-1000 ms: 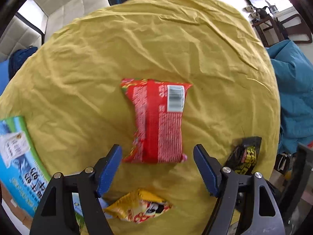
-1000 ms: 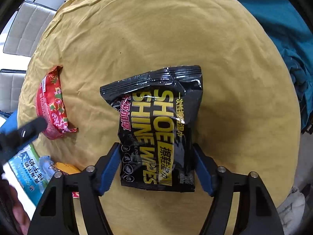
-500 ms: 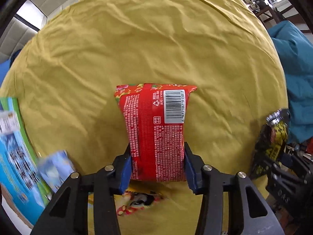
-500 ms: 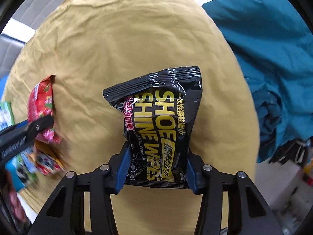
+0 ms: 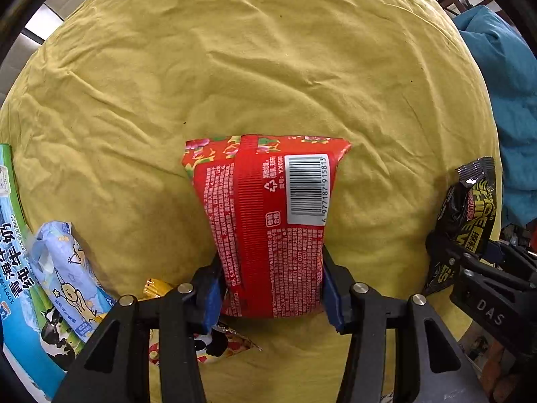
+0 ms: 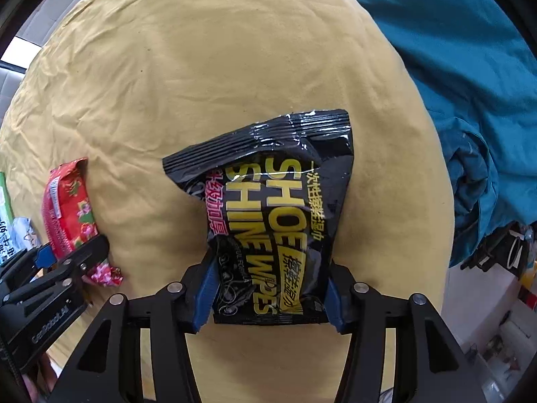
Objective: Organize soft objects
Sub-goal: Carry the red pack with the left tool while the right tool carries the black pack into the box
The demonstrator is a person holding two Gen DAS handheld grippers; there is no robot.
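Note:
My left gripper (image 5: pixel 272 288) is shut on a red soft packet (image 5: pixel 268 215) with a barcode, holding it above the yellow cloth-covered table (image 5: pixel 235 67). My right gripper (image 6: pixel 268 295) is shut on a black "Shoe Shine Wipes" pack (image 6: pixel 272 208), held above the same table (image 6: pixel 201 67). The black pack and right gripper show at the right edge of the left wrist view (image 5: pixel 470 221). The red packet shows at the left of the right wrist view (image 6: pixel 67 208), with the left gripper below it.
A light blue tissue pack (image 5: pixel 67 268), a yellow snack packet (image 5: pixel 208 342) and a blue-green milk carton box (image 5: pixel 16 262) lie at the table's near left. A teal cloth (image 6: pixel 470 100) lies to the right of the table.
Both grippers have closed on their packs: left on the red packet, right on the black wipes pack. Both packs have been lifted off the cloth.

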